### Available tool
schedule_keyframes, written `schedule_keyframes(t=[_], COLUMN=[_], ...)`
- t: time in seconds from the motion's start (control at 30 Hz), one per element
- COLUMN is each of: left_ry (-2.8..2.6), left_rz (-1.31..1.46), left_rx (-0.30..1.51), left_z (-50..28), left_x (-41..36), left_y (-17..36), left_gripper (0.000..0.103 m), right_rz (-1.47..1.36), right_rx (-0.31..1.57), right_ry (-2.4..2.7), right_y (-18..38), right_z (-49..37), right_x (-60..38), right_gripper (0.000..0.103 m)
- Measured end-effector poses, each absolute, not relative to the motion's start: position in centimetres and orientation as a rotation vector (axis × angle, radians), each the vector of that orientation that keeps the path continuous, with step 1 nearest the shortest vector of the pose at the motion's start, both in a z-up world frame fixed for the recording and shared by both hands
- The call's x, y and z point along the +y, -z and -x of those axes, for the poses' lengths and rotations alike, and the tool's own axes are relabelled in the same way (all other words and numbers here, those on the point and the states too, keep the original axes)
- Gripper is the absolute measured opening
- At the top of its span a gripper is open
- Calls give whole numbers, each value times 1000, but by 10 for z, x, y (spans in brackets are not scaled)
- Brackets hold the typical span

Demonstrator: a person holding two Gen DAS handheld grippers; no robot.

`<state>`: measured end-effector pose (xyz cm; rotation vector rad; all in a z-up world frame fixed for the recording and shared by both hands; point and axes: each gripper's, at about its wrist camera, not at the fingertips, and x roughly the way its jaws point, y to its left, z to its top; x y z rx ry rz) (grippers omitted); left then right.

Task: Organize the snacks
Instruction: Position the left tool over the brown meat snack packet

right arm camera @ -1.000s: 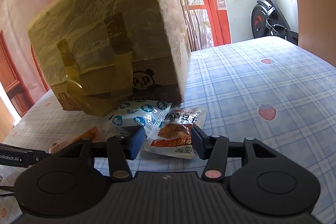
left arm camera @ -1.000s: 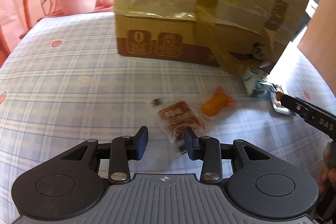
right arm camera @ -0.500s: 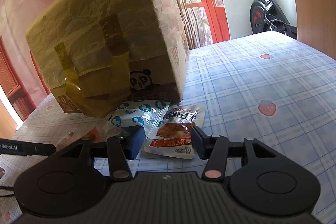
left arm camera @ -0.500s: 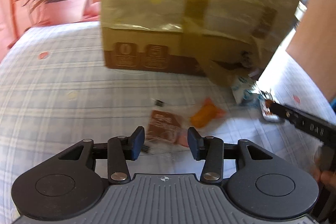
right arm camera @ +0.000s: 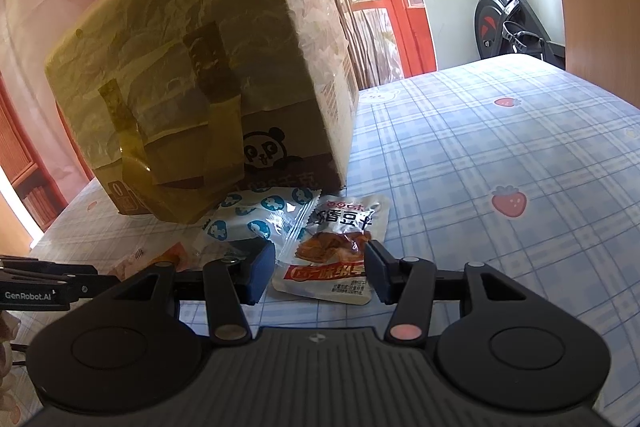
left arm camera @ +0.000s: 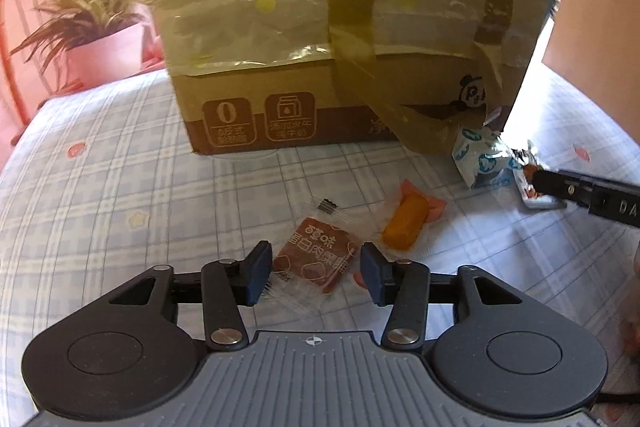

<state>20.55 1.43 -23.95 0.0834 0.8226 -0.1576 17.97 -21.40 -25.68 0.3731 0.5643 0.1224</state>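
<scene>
A tall cardboard box [left arm camera: 320, 39] wrapped in yellowish plastic stands on the checked tablecloth; it also shows in the right wrist view [right arm camera: 208, 83]. My left gripper [left arm camera: 314, 277] is open, its jaws either side of a brown square snack packet [left arm camera: 320, 257]. An orange wrapped snack [left arm camera: 406, 221] lies just right of it. My right gripper [right arm camera: 318, 273] is open around a silver and red tofu snack packet [right arm camera: 338, 251]. A white packet with blue prints [right arm camera: 256, 221] lies beside it against the box, and shows in the left wrist view [left arm camera: 478, 157].
A potted plant in a pink pot [left arm camera: 96, 39] stands behind the table at the left. An exercise bike [right arm camera: 508, 11] and red door frames stand beyond the table. The tablecloth [right arm camera: 500, 155] stretches away to the right of the box.
My left gripper has moved forward and lined up so the brown packet lies between its jaws. My right gripper has edged closer to the tofu packet.
</scene>
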Motion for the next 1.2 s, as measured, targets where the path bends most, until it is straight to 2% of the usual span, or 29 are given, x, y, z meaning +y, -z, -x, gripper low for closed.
schedule_keyframes(t=[0.3,0.53,0.73,1.2], left_ry=[195,239,245,223], left_rz=[-153,-166,-37,-25], left_rx=[789,788,830,834], left_z=[-217,-233,-231,-214], left_x=[20,30,42,28], left_y=[241,244,245,245], left_gripper=[56,64,64,64], right_rz=[-376,-370,-366,-355], right_rx=[569,573,574,578], right_ry=[-122,-124,-124,-129], right_y=[257,257,257,257], right_z=[-181,-181,-181,-181], right_x=[-215,-214,-213,-212], right_gripper=[54,54,54,54])
